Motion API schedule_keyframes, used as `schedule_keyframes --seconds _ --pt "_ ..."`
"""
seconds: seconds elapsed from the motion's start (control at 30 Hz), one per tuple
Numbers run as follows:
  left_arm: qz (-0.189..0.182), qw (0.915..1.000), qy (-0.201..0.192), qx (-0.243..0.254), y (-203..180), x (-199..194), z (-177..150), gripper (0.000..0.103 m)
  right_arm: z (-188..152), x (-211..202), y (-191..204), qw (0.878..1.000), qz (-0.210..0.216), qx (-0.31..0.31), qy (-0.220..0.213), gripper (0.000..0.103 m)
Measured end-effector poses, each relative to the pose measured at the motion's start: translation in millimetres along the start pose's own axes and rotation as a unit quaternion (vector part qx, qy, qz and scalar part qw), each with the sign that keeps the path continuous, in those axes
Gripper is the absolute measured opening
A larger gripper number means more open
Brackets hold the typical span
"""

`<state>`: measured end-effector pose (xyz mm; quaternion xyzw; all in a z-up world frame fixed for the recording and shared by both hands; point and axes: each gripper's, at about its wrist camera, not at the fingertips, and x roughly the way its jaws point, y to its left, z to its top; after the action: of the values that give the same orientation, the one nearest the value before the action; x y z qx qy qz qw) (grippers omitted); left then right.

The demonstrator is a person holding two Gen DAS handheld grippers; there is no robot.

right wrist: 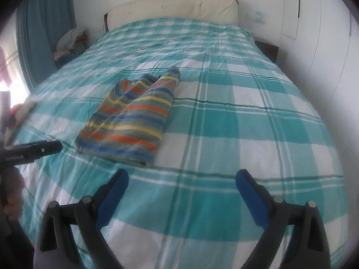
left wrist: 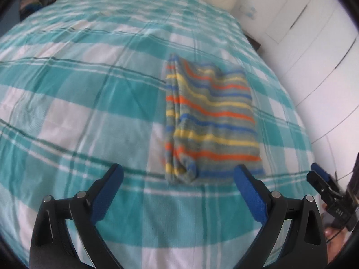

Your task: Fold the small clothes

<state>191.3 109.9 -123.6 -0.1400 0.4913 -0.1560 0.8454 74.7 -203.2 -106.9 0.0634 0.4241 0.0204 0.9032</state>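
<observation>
Nearest to me, my left gripper (left wrist: pixel 178 174) hangs over the checked bedspread (left wrist: pixel 89 103) with its blue-padded fingers (left wrist: pixel 110 192) spread wide apart and nothing between them. My right gripper (right wrist: pixel 182 180) is the same: jaws released, both pads clear of the cloth below, gripping nothing. From the left wrist view I can see the right gripper's tip at the far right edge, low over the bed's side; from the right wrist view the left gripper's black body pokes in from the left edge, just short of the garment's near corner. Just beyond my left fingers lies the striped garment (left wrist: pixel 211 123), grey with orange, yellow and blue bands, folded into a flat, roughly rectangular packet on the teal-and-white bedspread, its left edge showing stacked layers. In the right wrist view it sits ahead and to the left, with one narrower end reaching toward the headboard. Farther back is the cream headboard (right wrist: pixel 179 6), a pile of fabrics (right wrist: pixel 70 42) beside the bed at left, teal curtains (right wrist: pixel 44 22), and white wardrobe doors (right wrist: pixel 314 22) on the right.
</observation>
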Motion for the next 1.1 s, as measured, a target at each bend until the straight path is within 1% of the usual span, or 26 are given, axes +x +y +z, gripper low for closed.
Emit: schedule_keyframes --seconds 0.07,0.1,0.13,0.17,0.27,0.33,0.37,0.4,0.43,0.47,0.5,0.53,0.57,0.6,0.63,0.7,0.8,0.87,0.9,0.93,0.97,1.0,1.03,1.07,1.1 --pt "-0.033 0.9993 0.007 -0.016 2.8 23.3 24.9 0.099 23.6 18.9 -15.4 0.996 0.076 0.045 -0.012 0.095" --pt "-0.039 0.999 0.014 -0.017 2.3 37.4 36.4 0.099 35.9 32.8 -21.3 0.991 0.113 0.065 -0.014 0.095" --pt "-0.037 0.9989 0.023 -0.016 1.1 53.3 46.2 0.099 47.2 49.2 -25.0 0.987 0.142 0.08 -0.012 0.095" --pt "-0.026 0.9991 0.031 -0.011 -1.0 69.4 54.3 0.099 58.3 69.4 -27.1 0.981 0.169 0.092 -0.002 0.095" --pt "0.018 0.9983 0.053 0.016 -5.9 107.8 68.3 0.099 80.1 134.0 -27.9 0.97 0.205 0.126 0.04 0.095" --pt "0.037 0.9974 0.047 0.04 -13.2 118.7 71.6 0.099 86.7 172.0 -22.6 0.962 0.225 0.14 0.062 0.095" --pt "0.042 0.9968 0.038 0.055 -18.3 120.1 72.0 0.097 88.3 188.5 -18.4 0.957 0.244 0.142 0.074 0.095" --pt "0.045 0.996 0.031 0.071 -23.7 121.2 71.4 0.082 89.0 203.8 -11.5 0.953 0.256 0.139 0.087 0.091" --pt "0.046 0.9947 0.032 0.086 -28.8 124.2 70.4 0.037 88.9 213.7 -2.2 0.958 0.241 0.125 0.092 0.074" --pt "0.046 0.9934 0.046 0.094 -33.4 129.3 69.8 0.021 89.6 218.8 9.6 0.97 0.202 0.092 0.094 0.062" --pt "0.058 0.9928 0.044 0.094 -37.8 129.5 69.7 0.017 90.4 220.8 24.0 0.981 0.163 0.048 0.094 0.038" --pt "0.072 0.9919 0.038 0.098 -43.5 126.5 69.4 0.014 90.6 218.0 39.6 0.988 0.128 0.002 0.087 0.033" --pt "0.078 0.9912 0.032 0.101 -48.5 121.8 69.4 0.014 90.8 210.7 53.6 0.992 0.099 -0.037 0.073 0.032" --pt "0.077 0.9914 0.021 0.104 -53.1 112.5 68.7 0.013 91.0 199.8 66.3 0.993 0.079 -0.067 0.058 0.028" --pt "0.067 0.9921 0.008 0.106 -57.5 101.8 70.0 0.013 92.3 186.5 75.1 0.993 0.075 -0.085 0.04 0.027" --pt "0.045 0.9921 -0.021 0.115 -65.1 66.3 69.3 0.013 97.3 153.4 85.6 0.991 0.089 -0.101 0.006 0.026" --pt "0.021 0.9891 -0.06 0.133 -79.3 12.8 70.8 0.013 107.9 98.6 87.4 0.987 0.12 -0.096 -0.04 0.026" --pt "0.014 0.9885 -0.072 0.132 -84.5 -5.1 73.8 0.016 116.2 74.0 84.6 0.985 0.139 -0.082 -0.057 0.026" --pt "0.013 0.9894 -0.069 0.128 -83.8 -4.8 74.7 0.024 119.6 67.9 81.3 0.985 0.148 -0.072 -0.059 0.026" --pt "0.018 0.9902 -0.061 0.124 -81.3 1.6 74.6 0.031 121.9 68.6 76.5 0.985 0.156 -0.06 -0.054 0.029" --pt "0.037 0.9903 -0.053 0.123 -76.4 10.9 71.4 0.057 122.0 73.2 69.3 0.986 0.155 -0.049 -0.041 0.032" --pt "0.07 0.989 -0.05 0.12 -69.0 19.0 64.0 0.077 118.5 80.0 59.4 0.989 0.141 -0.037 -0.027 0.05" --pt "0.108 0.9858 -0.053 0.117 -60.7 23.9 51.3 0.079 111.4 84.7 48.8 0.993 0.113 -0.027 -0.015 0.076" --pt "0.139 0.9816 -0.057 0.118 -52.0 26.5 38.0 0.079 100.4 88.4 36.4 0.997 0.081 -0.02 -0.001 0.085" --pt "0.16 0.9775 -0.061 0.124 -45.4 25.2 21.9 0.079 86.9 87.7 24.4 0.998 0.057 -0.014 0.013 0.087"
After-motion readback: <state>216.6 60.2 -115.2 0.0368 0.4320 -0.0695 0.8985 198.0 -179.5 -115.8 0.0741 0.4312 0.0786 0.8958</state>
